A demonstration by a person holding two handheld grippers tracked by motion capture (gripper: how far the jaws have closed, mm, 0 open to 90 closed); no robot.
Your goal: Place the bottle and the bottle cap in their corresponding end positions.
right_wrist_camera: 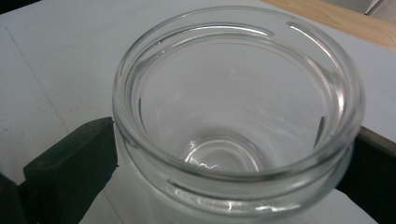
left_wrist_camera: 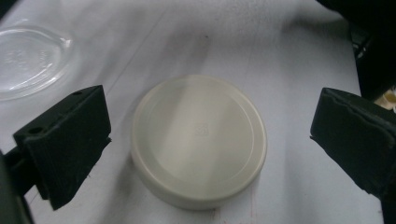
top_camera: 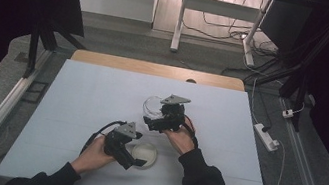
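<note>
— Two things sit on the white surface [top_camera: 73, 108]: a clear glass jar [right_wrist_camera: 238, 116] and a cream round lid [left_wrist_camera: 199, 140]. Which way does the jar point?

— Upright, mouth up. In the right gripper view you look down its open mouth to the base, so its long axis runs vertically. In the high view the jar [top_camera: 152, 106] stands near the middle of the surface, at the far-left side of the right gripper [top_camera: 160, 122].

— And that gripper's jaws?

— One black jaw lies against each side of the jar just under the rim, pinching it between them. The lower wall of the jar is cut off by the bottom edge of that view, so where it meets the surface is not visible there.

— The lid?

— It lies flat, smooth top face up, nearer the person than the jar, just beside the left gripper [top_camera: 133, 161]. A small embossed mark sits at its centre, too faint to read.

— Does the left gripper hold it?

— No. In the left gripper view the jaws stand spread wide, one on each side of the lid, apart from its edge. In the high view the gripper body covers part of the lid [top_camera: 145, 152]. At the top left of the left gripper view a clear glass shape shows, cut off by the edge.
</note>
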